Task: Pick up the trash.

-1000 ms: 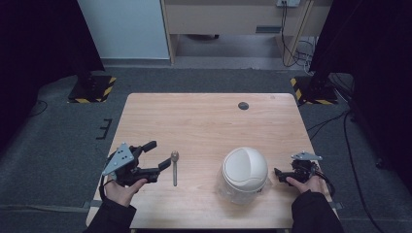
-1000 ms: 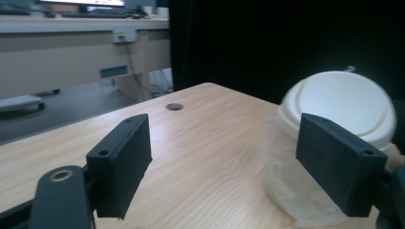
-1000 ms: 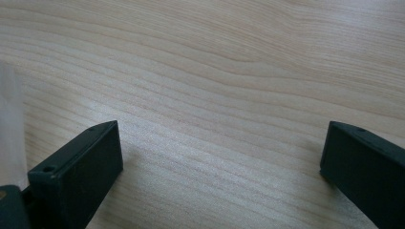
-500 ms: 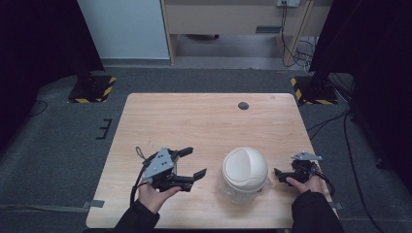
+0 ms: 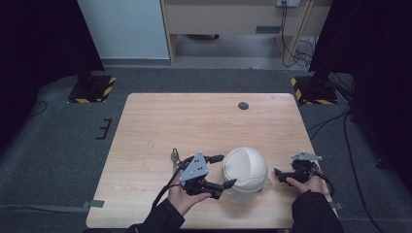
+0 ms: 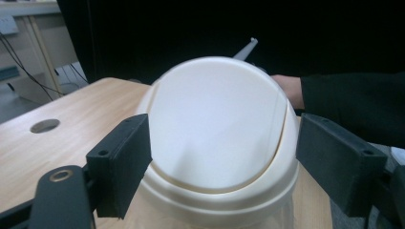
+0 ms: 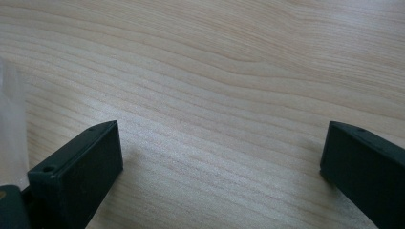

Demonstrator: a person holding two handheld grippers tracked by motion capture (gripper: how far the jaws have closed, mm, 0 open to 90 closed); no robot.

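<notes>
A cream domed plastic bin with a swing lid stands near the front edge of the light wooden desk, right of centre. The left claw is released, its jaws spread either side of the bin. The right claw, near the right edge, is released over bare wood.

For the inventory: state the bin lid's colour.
Cream-white lid, clearest in the left gripper view.

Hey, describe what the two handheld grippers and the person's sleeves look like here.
Both are black two-jaw tools with flat, blocky rectangular pads. The left gripper carries a grey three-cornered plate on top and trails a black cable toward the sleeve. The right gripper has a similar grey plate, with black cable looping by the hand. Each pad shows a small screw hole. Both sleeves are dark, nearly black.
</notes>
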